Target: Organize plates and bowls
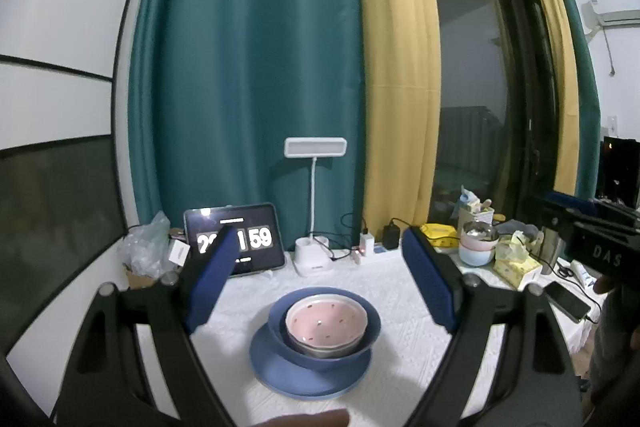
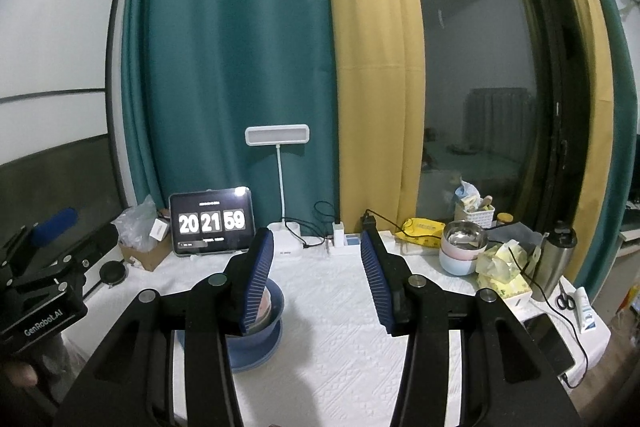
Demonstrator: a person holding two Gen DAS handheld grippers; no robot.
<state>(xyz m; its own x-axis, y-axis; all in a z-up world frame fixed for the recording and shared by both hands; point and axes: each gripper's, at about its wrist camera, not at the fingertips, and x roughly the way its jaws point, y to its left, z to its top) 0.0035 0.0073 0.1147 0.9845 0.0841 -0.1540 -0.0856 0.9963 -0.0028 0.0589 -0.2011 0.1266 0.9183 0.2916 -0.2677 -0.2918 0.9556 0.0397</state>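
Crockery sat stacked at the middle of the counter (image 1: 400, 291), on its white patterned cloth: a pink bowl (image 1: 326, 321) with small dark specks nested inside a blue bowl (image 1: 362, 341), and that blue bowl stood on a blue plate (image 1: 280, 367). My left gripper (image 1: 320, 279) hung just above and behind the stack, its jaws spread wide with nothing between the blue pads — the stack lay below the gap, touched by neither finger. My right gripper (image 2: 318, 277) was off to the right of the stack, over bare cloth; its jaws stood parted as well, narrower than the left pair, and gripped nothing. In the right wrist view the left-hand finger covered most of the stack, so only the blue bowl's side and a slice of the plate showed behind it. At the back of the counter a tablet (image 2: 212, 223) leaned against the teal curtain (image 2: 240, 67) and showed a flip clock, and a white desk lamp (image 2: 277, 135) rose just to its right. Farther right stood a second pile of bowls (image 2: 462, 253) — a metal one on top of pastel ones — well apart from the blue stack, beside yellow tissue packs (image 2: 500, 271) and a steel flask (image 2: 556, 255). A dark phone (image 2: 550, 343) lay near the counter's right edge.
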